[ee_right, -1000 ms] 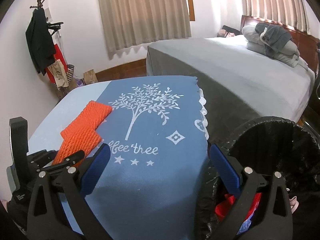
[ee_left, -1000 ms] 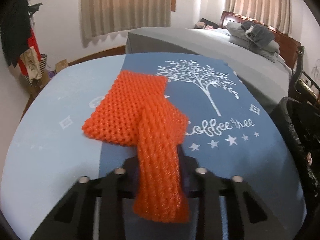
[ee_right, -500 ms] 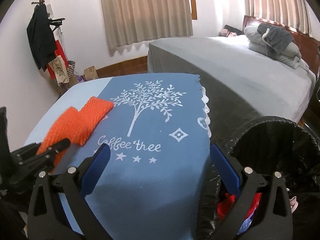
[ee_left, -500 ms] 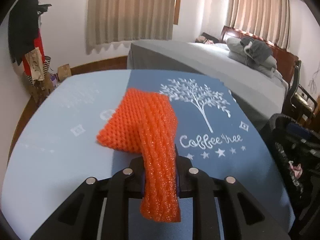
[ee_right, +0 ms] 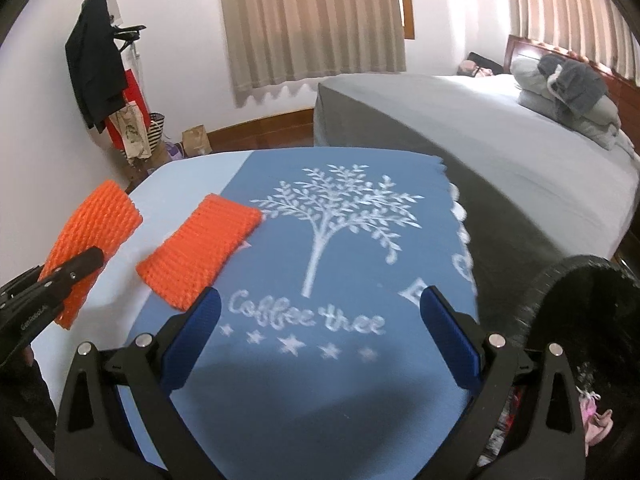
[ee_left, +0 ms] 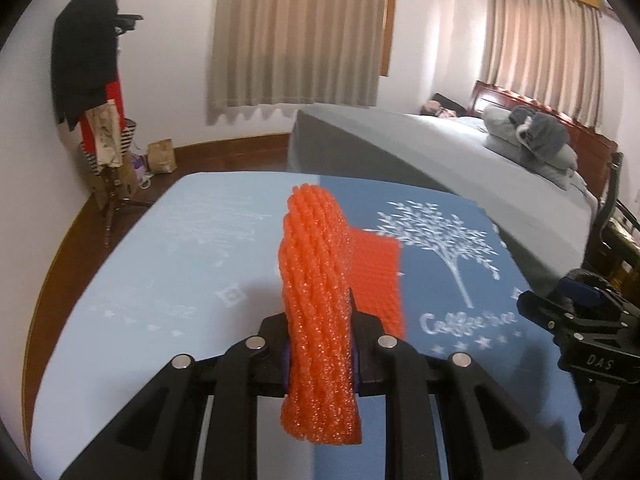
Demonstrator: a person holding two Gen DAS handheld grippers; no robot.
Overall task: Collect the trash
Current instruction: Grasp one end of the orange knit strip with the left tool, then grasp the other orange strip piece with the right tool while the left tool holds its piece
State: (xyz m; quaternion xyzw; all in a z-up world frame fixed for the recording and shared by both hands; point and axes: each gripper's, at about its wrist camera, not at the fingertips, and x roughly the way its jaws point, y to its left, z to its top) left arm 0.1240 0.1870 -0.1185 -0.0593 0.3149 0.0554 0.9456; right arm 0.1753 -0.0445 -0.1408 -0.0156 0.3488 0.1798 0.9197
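My left gripper (ee_left: pixel 320 354) is clamped on one orange foam net (ee_left: pixel 316 300), soft and probably feather-light, lifted over the table (ee_right: pixel 320 400). My right gripper (ee_right: pixel 320 334) gapes empty near the second net (ee_right: pixel 200 252), best pinched at its near edge.

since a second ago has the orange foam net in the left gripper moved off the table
Yes. The held foam net has lifted clear of the second net, which lies on the tablecloth beside the tree print.

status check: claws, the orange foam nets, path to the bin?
Left claw shut on one orange foam net, lifted. Right claw open, empty. Second net lies on the tablecloth. Bin at right, path clear.
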